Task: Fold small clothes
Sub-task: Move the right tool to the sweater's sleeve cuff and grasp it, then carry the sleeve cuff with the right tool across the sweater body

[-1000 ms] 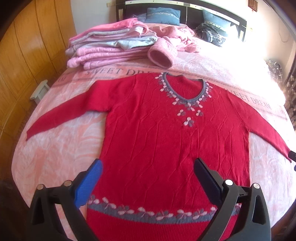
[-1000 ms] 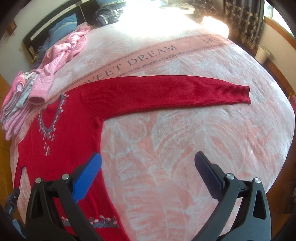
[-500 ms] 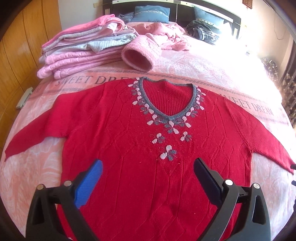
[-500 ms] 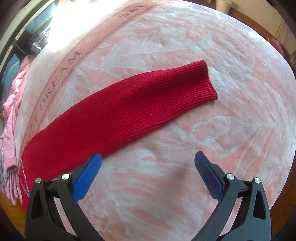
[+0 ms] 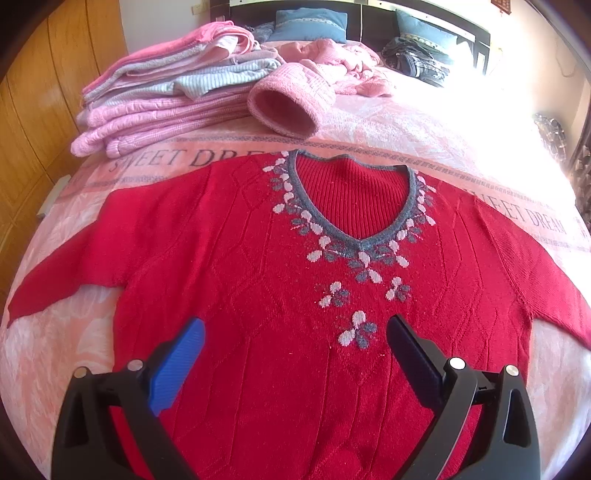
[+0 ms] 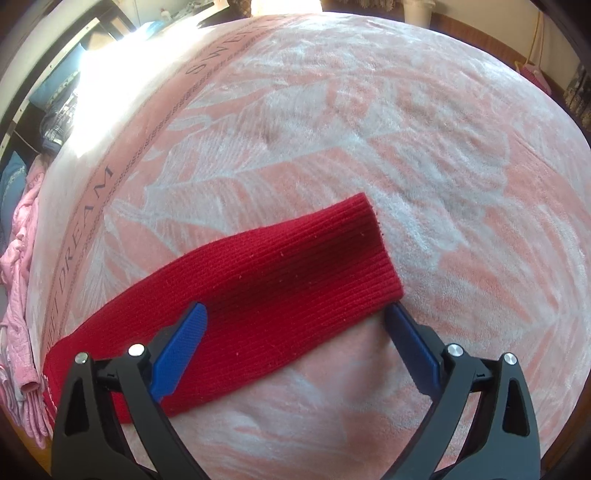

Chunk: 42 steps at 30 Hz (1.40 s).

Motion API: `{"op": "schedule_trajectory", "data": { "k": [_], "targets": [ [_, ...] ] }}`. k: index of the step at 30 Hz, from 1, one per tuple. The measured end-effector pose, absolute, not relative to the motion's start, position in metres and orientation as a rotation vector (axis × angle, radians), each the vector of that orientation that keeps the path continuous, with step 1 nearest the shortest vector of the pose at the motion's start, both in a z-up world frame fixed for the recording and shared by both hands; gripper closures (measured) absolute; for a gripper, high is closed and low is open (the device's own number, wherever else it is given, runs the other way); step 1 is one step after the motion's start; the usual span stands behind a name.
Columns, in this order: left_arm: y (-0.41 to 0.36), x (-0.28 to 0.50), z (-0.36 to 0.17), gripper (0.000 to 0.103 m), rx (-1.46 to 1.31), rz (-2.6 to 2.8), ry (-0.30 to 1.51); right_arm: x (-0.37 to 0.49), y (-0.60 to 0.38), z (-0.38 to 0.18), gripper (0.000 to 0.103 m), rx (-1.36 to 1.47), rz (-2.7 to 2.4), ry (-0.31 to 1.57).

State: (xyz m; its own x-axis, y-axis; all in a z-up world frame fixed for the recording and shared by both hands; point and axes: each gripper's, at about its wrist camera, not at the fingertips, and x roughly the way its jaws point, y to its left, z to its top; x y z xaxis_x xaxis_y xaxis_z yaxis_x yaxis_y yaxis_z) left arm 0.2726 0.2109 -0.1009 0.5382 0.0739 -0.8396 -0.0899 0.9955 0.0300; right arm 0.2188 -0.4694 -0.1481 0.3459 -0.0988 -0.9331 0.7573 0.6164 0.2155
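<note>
Left view: my left gripper hangs over the chest of the red knitted sweater with grey V-neck trim and white-and-grey flower motifs. Jaws are spread wide and released, nothing between them. The sweater lies flat, front up, on the bed with the pink-and-white leaf-patterned blanket, neckline pointing toward the headboard. Both sleeves run outward to the sides; the one at picture left ends near the bed's edge.

Beyond the collar: a stack of folded pink and grey-striped clothes at far left, and a loose pink knitted garment with a rolled open cuff just past the neckline, apart from the sweater. A band on the blanket reads "SWEET DREAM". Blue pillows and a dark bundled garment sit against the headboard. Wooden panelling lines the left.

Right view: my right gripper is low over the cuff end of the sweater's red ribbed sleeve, which lies flat and slanted across the blanket. Jaws are released, wide apart. The left blue pad overlaps the sleeve; the right pad sits just at the cuff's corner. I cannot tell whether either pad touches the fabric. Nothing is grasped.
</note>
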Motion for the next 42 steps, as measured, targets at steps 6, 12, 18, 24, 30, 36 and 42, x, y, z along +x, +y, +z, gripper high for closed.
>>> {"op": "schedule_trajectory", "data": {
  "k": [6, 12, 18, 24, 30, 36, 42],
  "targets": [
    [0.208, 0.274, -0.11, 0.004, 0.01, 0.106, 1.007, 0.222, -0.478, -0.137, 0.072, 0.661, -0.647, 1.028],
    [0.216, 0.276, -0.111, 0.004, 0.006, 0.123, 1.005, 0.222, -0.483, -0.118, 0.094, 0.723, -0.553, 0.935],
    [0.232, 0.278, -0.106, 0.004, -0.028, 0.15, 1.001, 0.242, -0.453, -0.09, 0.095, 0.643, -0.477, 0.919],
    [0.25, 0.281, -0.101, 0.004, -0.046, 0.159, 0.999, 0.274, -0.394, -0.072, 0.095, 0.523, -0.409, 0.943],
    [0.269, 0.283, -0.102, 0.004, -0.072, 0.159, 1.01, 0.315, -0.306, -0.059, 0.095, 0.403, -0.27, 0.96],
    [0.281, 0.284, -0.105, 0.004, -0.083, 0.148, 1.022, 0.346, -0.205, -0.057, 0.095, 0.344, -0.07, 0.976],
    [0.293, 0.283, -0.105, 0.004, -0.098, 0.145, 1.029, 0.363, -0.1, -0.064, 0.096, 0.288, 0.13, 1.009]
  ]
}}
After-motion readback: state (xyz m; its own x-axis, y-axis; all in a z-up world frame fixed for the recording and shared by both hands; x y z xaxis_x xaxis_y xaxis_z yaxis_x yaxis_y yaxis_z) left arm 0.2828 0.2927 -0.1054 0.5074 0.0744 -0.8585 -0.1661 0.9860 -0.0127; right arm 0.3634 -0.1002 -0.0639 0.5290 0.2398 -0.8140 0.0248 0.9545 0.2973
